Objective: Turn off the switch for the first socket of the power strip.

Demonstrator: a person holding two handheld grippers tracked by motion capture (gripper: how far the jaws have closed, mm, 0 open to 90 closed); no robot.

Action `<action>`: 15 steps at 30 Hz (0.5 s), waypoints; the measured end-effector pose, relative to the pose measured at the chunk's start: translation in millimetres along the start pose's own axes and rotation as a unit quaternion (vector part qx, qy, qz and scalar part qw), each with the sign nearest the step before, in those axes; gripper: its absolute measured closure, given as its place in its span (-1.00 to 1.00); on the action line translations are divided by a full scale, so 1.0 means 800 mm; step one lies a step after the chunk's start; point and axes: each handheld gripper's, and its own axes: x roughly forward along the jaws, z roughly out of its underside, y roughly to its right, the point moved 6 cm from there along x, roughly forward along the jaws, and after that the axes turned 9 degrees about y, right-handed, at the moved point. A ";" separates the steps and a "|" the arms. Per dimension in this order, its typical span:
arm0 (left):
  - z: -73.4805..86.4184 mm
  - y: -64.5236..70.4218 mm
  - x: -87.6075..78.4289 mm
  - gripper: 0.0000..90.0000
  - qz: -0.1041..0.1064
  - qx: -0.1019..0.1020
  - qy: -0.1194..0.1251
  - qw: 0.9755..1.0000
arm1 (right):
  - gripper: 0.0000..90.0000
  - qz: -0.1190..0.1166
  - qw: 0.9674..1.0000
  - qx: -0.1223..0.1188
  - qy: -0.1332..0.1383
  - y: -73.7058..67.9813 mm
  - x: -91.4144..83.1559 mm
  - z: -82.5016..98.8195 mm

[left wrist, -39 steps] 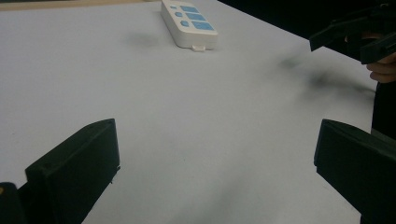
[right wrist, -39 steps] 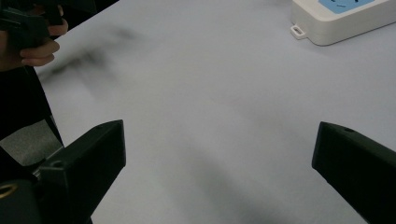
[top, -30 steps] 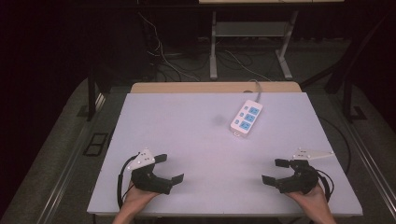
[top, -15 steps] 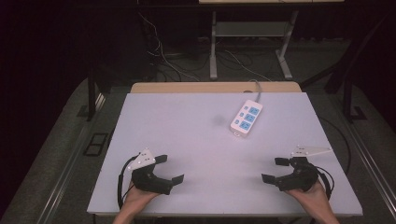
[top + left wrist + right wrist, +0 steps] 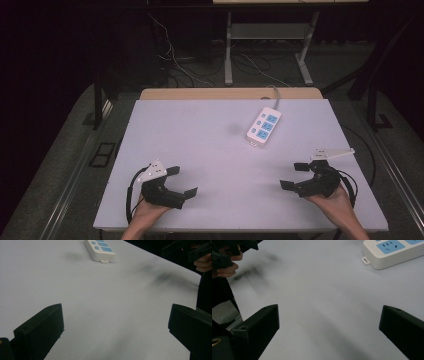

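The power strip (image 5: 263, 126) lies far across the desk (image 5: 200, 150), long axis running away, nearer the right gripper (image 5: 298, 175); left gripper (image 5: 182, 181) farther; both jaws wide, empty.

No lettering can be read on the power strip (image 5: 263, 127).

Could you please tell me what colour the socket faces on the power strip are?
Light blue, set in the white power strip; the right gripper view shows it best.
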 end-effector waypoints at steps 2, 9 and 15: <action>0.000 0.000 0.000 -1.00 0.000 0.000 0.000 1.000 | -0.94 0.001 1.000 -0.002 -0.002 0.003 0.000 -0.003; 0.000 0.000 0.001 -1.00 0.002 0.002 0.000 1.000 | -0.94 0.000 1.000 -0.004 -0.003 0.007 0.001 -0.011; 0.000 -0.001 0.002 -1.00 0.001 -0.001 0.001 1.000 | -0.94 -0.002 1.000 -0.005 -0.007 0.011 0.004 -0.020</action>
